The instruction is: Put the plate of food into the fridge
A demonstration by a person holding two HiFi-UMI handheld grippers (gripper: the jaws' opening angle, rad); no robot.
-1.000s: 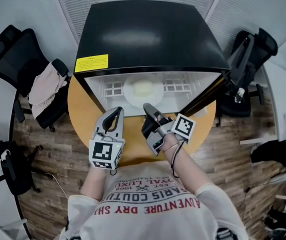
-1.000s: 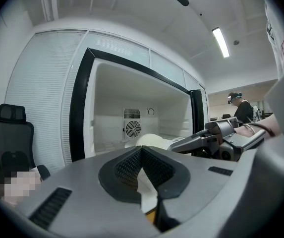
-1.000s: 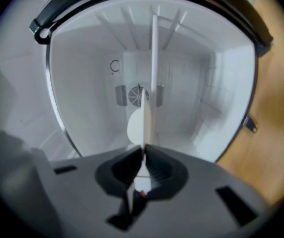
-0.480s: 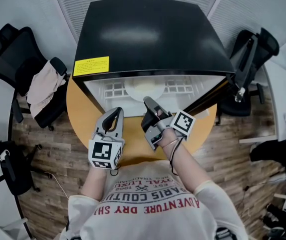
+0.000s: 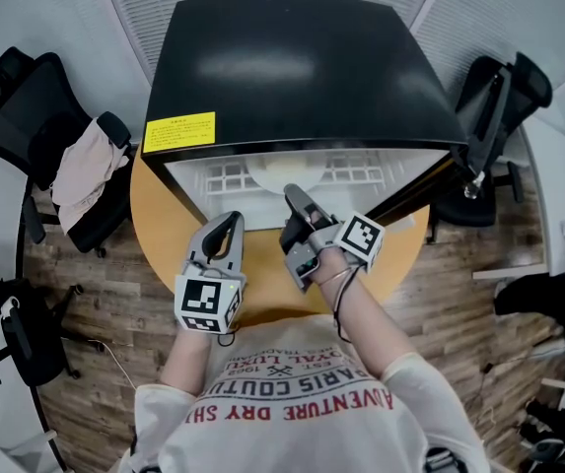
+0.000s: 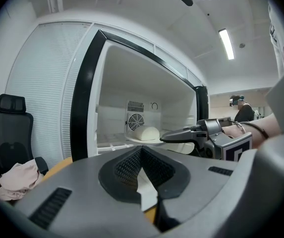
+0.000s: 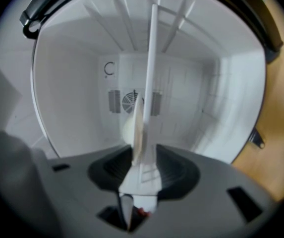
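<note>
A black mini fridge [image 5: 292,67] stands open on a round wooden table [image 5: 159,230]. Inside, a white plate [image 5: 280,175] with a pale lump of food [image 6: 146,133] lies on the shelf in front of the rear fan. My right gripper [image 5: 293,198] reaches into the opening, rolled on its side. Its jaws have just been opening and now stand apart. The plate's rim [image 7: 138,128] is between them, and the pads do not press on it. My left gripper [image 5: 230,221] hovers over the table in front of the fridge, shut and empty.
The fridge door [image 5: 410,197] hangs open to the right. A black office chair [image 5: 35,116] with a pink cloth [image 5: 90,170] stands on the left, another chair [image 5: 489,136] on the right. A person [image 6: 241,109] stands far off in the room.
The plate now lies further in under the fridge's top, and my right gripper has edged toward the fridge. My left gripper has stayed where it was.
</note>
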